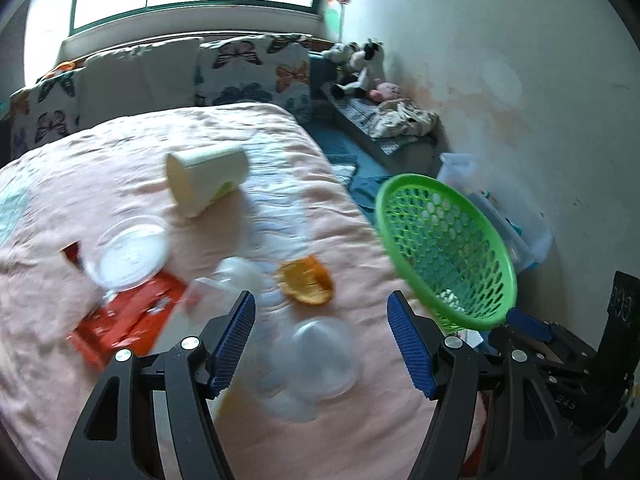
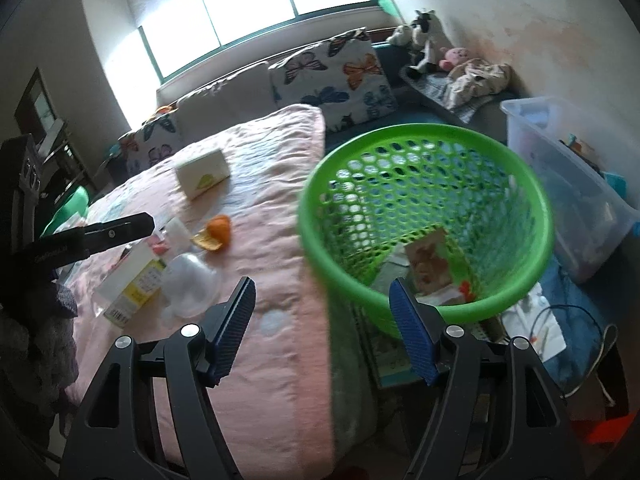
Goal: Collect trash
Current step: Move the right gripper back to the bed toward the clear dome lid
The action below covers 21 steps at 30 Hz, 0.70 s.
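Left wrist view: the left gripper (image 1: 321, 344) hangs over the pink-covered bed (image 1: 120, 152) with its blue pads apart and nothing between them. Directly beneath the gap lies a clear plastic dome lid (image 1: 320, 356). Just beyond it sit an orange peel piece (image 1: 307, 283) and more crumpled clear plastic (image 1: 236, 276). Toward the left side of the bed lie a red carton (image 1: 132, 320), partly under a round clear lid (image 1: 128, 252). Farther in, near the bed's middle, a cream paper cup (image 1: 206, 178) lies on its side, mouth toward the camera. Motion blur softens the items nearest the left edge.

Right wrist view: the right gripper (image 2: 322, 330) is likewise spread wide and empty, over the right edge of the bed. The green mesh basket (image 2: 424, 152) stands just off that edge, beside the bed, its rim close to the right pad; whether they touch cannot be told. Inside the basket lie a printed packet (image 2: 430, 260) and other scraps. In the left wrist view the basket appears tilted beyond the bed's right edge.

Butterfly-print pillows (image 2: 332, 76) line the head of the bed under a window (image 2: 240, 4). Soft toys (image 2: 424, 40) rest on a bench by the wall, and a clear storage bin (image 2: 560, 184) sits on the floor past the basket.
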Motion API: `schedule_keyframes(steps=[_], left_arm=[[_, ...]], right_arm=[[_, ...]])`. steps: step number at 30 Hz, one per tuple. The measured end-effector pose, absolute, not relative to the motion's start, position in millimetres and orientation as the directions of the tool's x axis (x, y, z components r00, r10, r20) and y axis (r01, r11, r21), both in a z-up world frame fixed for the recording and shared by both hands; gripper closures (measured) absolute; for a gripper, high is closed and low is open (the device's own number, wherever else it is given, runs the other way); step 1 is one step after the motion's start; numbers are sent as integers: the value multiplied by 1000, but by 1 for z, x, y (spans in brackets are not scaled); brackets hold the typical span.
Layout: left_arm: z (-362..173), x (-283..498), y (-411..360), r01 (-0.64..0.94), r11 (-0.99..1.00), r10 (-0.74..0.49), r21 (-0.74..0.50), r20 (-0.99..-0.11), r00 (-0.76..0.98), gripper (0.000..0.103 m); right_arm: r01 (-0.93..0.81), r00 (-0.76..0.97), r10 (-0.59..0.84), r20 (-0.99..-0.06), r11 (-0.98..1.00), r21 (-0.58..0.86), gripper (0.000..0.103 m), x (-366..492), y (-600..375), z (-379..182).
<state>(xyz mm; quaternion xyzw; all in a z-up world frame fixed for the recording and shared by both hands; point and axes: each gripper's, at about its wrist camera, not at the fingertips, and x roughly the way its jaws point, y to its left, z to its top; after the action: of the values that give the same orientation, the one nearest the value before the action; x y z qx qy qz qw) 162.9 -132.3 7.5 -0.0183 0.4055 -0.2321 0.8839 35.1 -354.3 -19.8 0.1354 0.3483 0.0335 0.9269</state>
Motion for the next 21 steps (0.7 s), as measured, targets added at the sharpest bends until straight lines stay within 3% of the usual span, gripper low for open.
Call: schedule_keyframes(steps=[7,21], left_arm=[[8,158,-93,329,913,-398,-240,-700,593,37],[1,138,-27,233,941,-337,-244,-698,631,37]], right_arm=[[-43,733,215,-645,961,272,28,43,-321,-23],[-207,683,301,-665,954,219,27,75,-254,-31]])
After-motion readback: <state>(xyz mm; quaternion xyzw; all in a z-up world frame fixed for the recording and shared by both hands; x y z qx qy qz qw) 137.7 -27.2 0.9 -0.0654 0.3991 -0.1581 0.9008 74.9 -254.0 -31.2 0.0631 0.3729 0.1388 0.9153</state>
